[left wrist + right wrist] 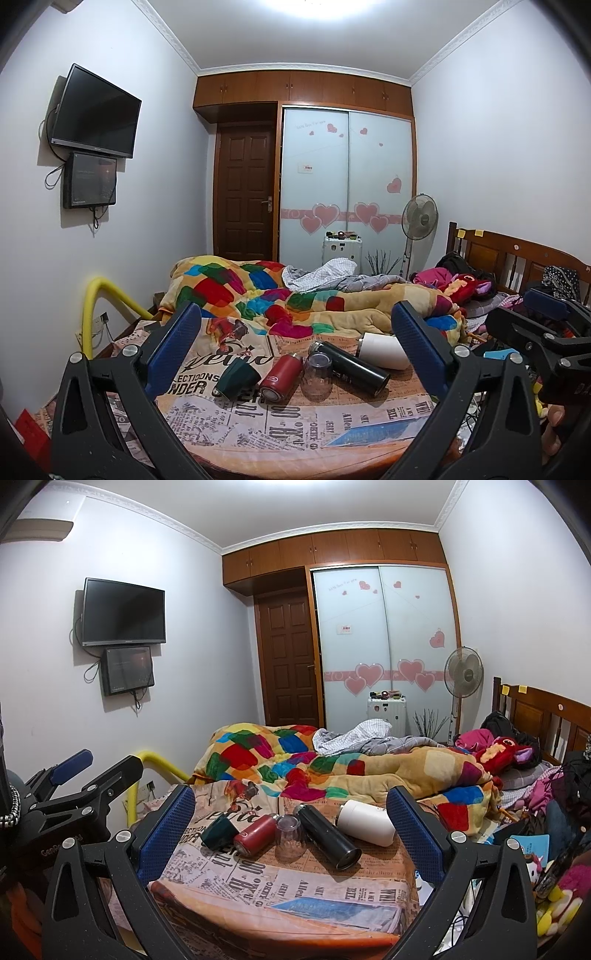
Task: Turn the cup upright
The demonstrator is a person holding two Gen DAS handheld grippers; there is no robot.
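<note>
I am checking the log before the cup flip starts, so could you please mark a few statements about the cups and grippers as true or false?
1. The clear glass cup stands mouth-down between the red bottle and the black flask. True.
2. The left gripper is shut on the green cup. False: it is open and holds nothing.
3. The white bottle lies on its side. True.
4. The right gripper grips the black flask. False: it is open, short of the cups.
5. The green cup stands upright. False: it lies tipped over.
</note>
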